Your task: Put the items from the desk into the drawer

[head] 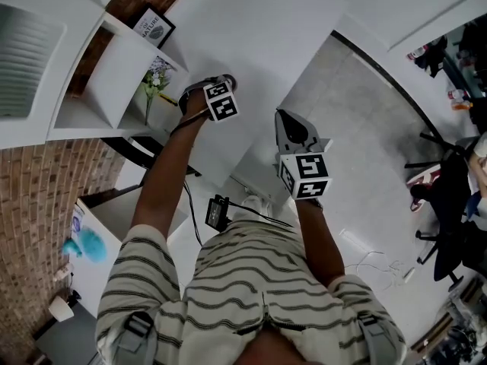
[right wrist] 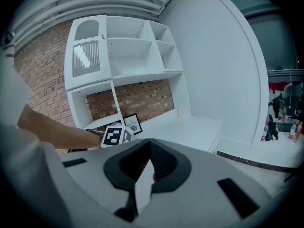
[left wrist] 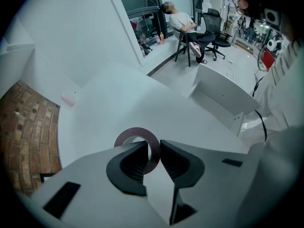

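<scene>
Pinching a brownish tape ring (left wrist: pixel 137 131) by its band in the left gripper (left wrist: pixel 153 144), held over the white desk (left wrist: pixel 118 103). Carrying nothing in the right gripper (right wrist: pixel 150 144), jaws clenched together, aimed at the shelving (right wrist: pixel 142 56) above the desk. On the desk near its back wall, a small pink item (left wrist: pixel 69 98).

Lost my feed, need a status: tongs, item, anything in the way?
Left tongs shut on tape ring. Right tongs shut. Small pink item on desk. No obstruction seen.
</scene>
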A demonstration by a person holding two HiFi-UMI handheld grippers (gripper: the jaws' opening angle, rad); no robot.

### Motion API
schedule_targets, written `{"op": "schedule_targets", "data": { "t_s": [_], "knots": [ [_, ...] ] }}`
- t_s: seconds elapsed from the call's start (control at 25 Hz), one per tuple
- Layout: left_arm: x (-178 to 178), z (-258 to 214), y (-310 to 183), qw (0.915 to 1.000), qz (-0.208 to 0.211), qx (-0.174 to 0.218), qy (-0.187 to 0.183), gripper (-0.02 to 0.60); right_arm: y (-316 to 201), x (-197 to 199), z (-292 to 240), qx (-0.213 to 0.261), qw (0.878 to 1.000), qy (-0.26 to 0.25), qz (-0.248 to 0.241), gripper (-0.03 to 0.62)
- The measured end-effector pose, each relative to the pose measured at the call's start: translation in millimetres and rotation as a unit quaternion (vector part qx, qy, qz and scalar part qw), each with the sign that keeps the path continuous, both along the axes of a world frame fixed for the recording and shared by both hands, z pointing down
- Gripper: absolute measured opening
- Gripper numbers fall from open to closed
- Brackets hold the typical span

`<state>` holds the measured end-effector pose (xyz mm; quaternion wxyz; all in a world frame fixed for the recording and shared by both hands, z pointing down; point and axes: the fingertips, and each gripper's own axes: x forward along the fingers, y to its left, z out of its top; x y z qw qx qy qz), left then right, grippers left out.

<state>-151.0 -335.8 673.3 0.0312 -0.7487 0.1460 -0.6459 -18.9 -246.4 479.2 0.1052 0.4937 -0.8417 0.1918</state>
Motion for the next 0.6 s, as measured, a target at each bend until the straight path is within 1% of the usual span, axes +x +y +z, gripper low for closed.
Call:
{"op": "schedule_targets", "data": {
  "t_s": [0.16,0.28,0.48,0.6],
  "knots": [
    [4,-19,5,0.9999,0.001,0.016,0.003,0.084,7,-1,-8,-0.001,1.000,0.001,-0.003,0.011],
    [7,-33,9,0.9995,-0.007,0.027,0.013,0.083,10,-1,-16,0.001,1.000,0.003,-0.004,0.011],
    [11,-62,17,0.9969,-0.039,0.051,0.046,0.083,17,1,-30,0.010,1.000,0.001,-0.001,0.011],
    [13,-83,19,0.9930,-0.064,0.066,0.074,0.083,20,1,-38,0.015,1.000,0.001,0.000,0.011]
  ]
}}
